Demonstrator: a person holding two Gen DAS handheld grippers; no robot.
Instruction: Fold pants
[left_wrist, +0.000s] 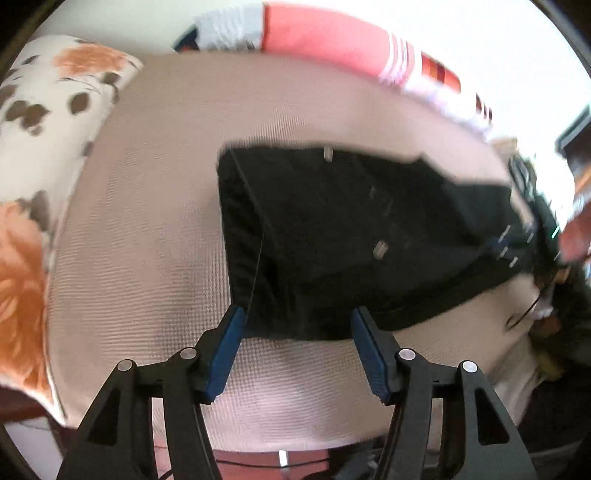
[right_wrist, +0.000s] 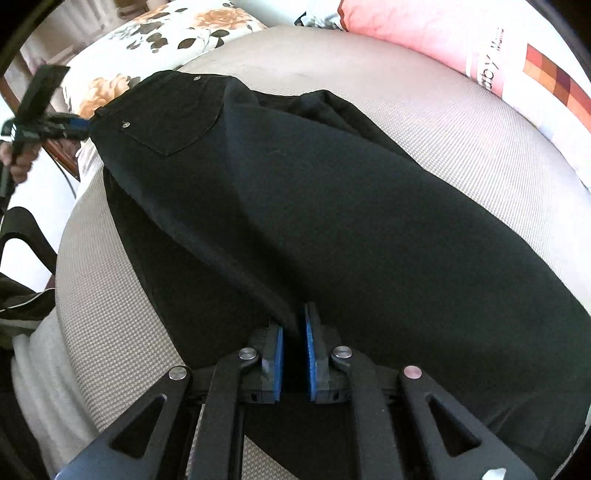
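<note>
The right gripper (right_wrist: 294, 325) sits nearest the lens, its blue pads (right_wrist: 277, 354) almost together and pinching a fold of the black pants (right_wrist: 332, 221). The pants lie spread across a beige woven bed cover (right_wrist: 461, 122) — waistband and back pocket (right_wrist: 177, 114) at the far end, towards a flowered pillow (right_wrist: 155, 40). A pink pillow (right_wrist: 424, 33) rests at the far right edge. The left gripper (left_wrist: 297, 319) stands about half open at the waistband end — its pads (left_wrist: 227, 350) straddle the pants' edge without pressing on the cloth.
</note>
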